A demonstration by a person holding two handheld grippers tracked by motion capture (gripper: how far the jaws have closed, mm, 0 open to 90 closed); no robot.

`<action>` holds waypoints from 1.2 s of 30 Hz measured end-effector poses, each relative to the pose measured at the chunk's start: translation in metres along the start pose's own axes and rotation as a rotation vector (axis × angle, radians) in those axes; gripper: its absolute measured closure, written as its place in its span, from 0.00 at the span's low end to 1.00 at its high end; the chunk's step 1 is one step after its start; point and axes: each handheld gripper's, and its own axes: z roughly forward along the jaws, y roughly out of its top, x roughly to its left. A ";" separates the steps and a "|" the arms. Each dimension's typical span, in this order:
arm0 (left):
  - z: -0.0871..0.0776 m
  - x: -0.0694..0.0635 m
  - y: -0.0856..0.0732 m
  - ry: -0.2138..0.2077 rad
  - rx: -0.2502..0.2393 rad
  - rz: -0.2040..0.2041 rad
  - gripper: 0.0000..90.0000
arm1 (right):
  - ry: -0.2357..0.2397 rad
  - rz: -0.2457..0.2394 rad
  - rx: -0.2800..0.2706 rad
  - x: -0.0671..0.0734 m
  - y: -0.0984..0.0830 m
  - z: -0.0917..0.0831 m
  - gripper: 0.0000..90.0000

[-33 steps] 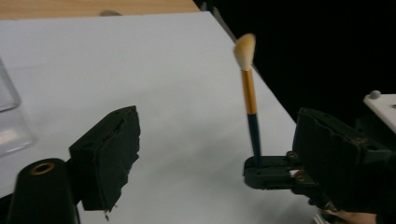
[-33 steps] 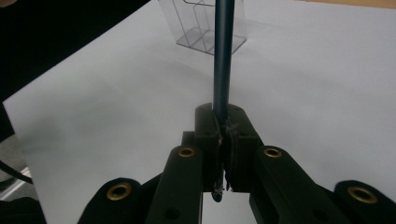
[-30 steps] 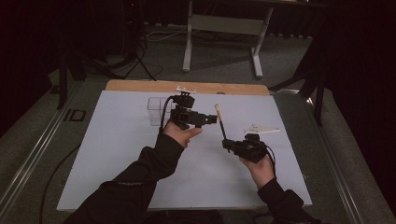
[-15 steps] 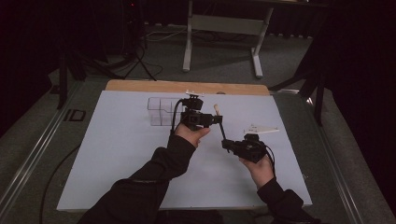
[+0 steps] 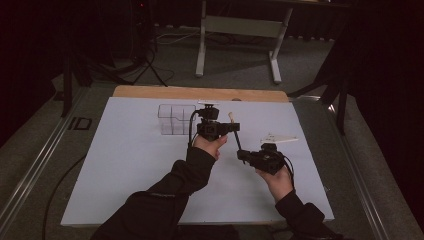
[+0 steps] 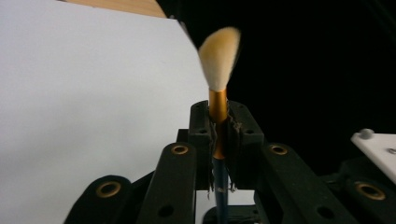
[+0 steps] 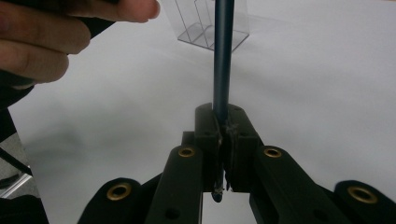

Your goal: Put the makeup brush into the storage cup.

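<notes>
White sheet (image 5: pixel 125 175): covers most of the tabletop; ref. landmark for all items below. Wooden board (image 5: pixel 165 93): bare strip along the sheet's far edge; grey metal stand (image 5: pixel 240 30), w/ two legs, on the floor well beyond that edge; dark cables (image 5: pixel 145 65) on the floor beyond the sheet's far-left corner. Letters "ID" (image 5: pixel 79 123): on the grey surface just left of the sheet, approx. level w/ its far half.
</notes>
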 end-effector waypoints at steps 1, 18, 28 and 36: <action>0.000 0.000 -0.001 -0.013 -0.006 -0.004 0.92 | 0.001 0.001 0.002 0.000 0.000 0.000 0.95; -0.008 -0.012 0.001 -0.028 -0.054 0.155 0.93 | -0.052 -0.062 0.039 0.001 0.004 -0.001 0.74; -0.031 -0.012 0.011 -0.012 -0.068 0.206 0.93 | -0.029 -0.131 0.113 0.008 0.003 0.008 0.50; -0.053 -0.011 0.021 0.013 -0.112 0.254 0.93 | -0.037 -0.150 0.177 0.010 0.000 0.016 0.41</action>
